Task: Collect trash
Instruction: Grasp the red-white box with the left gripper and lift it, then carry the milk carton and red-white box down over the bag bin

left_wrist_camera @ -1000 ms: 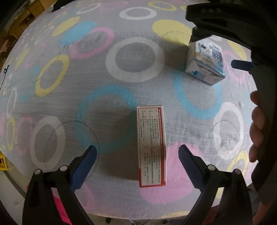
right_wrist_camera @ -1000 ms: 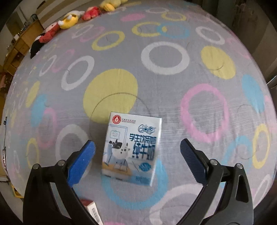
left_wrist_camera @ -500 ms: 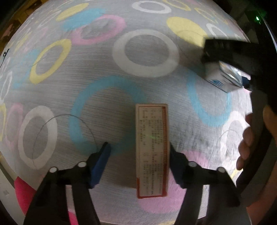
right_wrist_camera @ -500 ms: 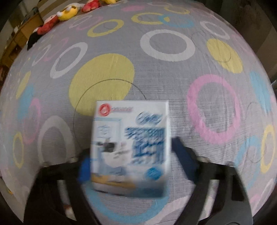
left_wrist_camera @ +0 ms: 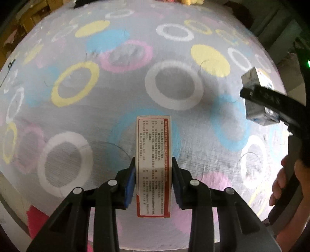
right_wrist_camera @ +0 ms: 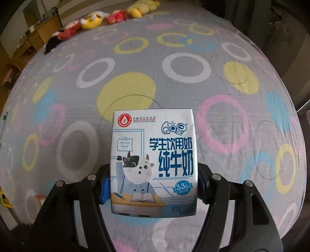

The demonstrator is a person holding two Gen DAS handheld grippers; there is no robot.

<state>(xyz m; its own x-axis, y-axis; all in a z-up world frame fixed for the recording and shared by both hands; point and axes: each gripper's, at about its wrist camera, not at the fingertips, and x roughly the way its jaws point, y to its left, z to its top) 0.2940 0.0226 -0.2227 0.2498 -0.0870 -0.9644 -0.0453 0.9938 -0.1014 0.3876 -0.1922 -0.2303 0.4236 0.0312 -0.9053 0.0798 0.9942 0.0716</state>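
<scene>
While the left tool [left_wrist_camera: 153, 182] is closing on the narrow red-and-white cardboard box [left_wrist_camera: 154, 164] and the right tool [right_wrist_camera: 153, 186] grips the blue-and-white milk carton [right_wrist_camera: 154, 162], either could slip if squeezed unevenly

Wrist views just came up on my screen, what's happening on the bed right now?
A person is clearing trash off the ringed bedspread, one piece per hand. The left hand-held gripper has the narrow red-and-white box between its blue pads, and its jaws are closing on it. The right hand-held gripper is clamped on the milk carton, seen in the left wrist view clear of the bedspread. A row of plush toys sits at the far edge.
</scene>
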